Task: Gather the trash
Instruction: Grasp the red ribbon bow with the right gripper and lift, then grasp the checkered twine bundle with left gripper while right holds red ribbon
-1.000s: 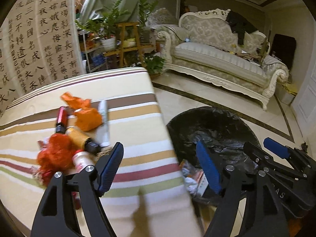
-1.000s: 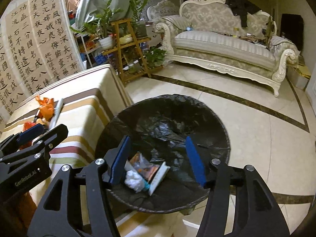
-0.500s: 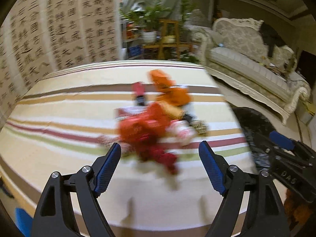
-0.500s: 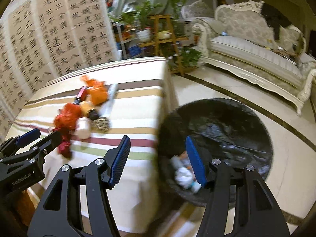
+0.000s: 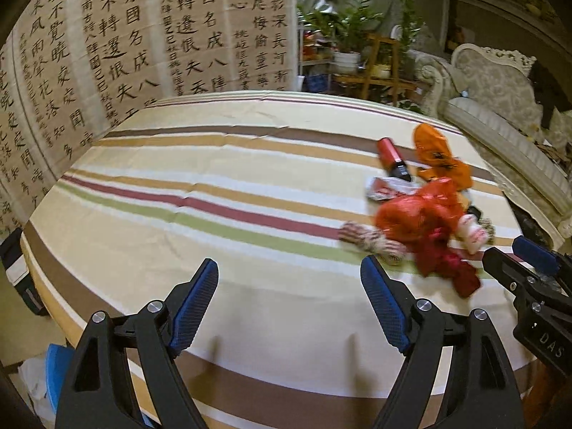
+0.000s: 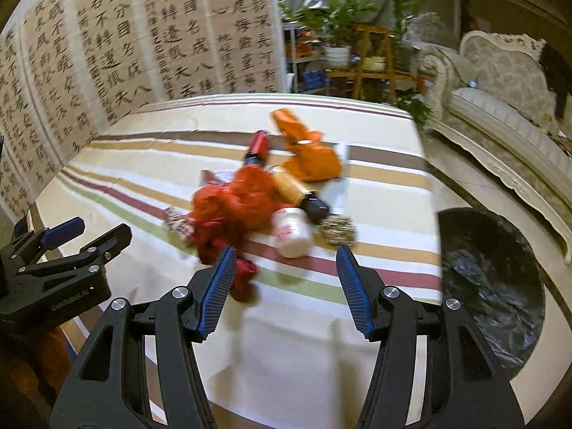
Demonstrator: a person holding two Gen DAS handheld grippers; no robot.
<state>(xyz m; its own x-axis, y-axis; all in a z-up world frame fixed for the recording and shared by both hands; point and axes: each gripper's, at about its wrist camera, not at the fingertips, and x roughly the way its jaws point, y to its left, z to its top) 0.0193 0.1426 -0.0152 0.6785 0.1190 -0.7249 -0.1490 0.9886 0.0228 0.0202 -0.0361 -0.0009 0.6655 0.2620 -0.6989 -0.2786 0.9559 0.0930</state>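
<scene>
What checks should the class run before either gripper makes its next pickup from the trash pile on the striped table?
1. Right gripper jaws apart and holding nothing: ok.
2. Left gripper jaws apart and holding nothing: ok.
3. Trash within the right gripper's line: ok; the white bottle and red bag lie just ahead of it.
4. Left gripper lined up on trash: not ok; the pile sits off to its right, bare table ahead.
5. Bin open and close by: ok, on the floor right of the table.
6. One item free to lift alone: cannot tell; the pile overlaps and is blurred.
</scene>
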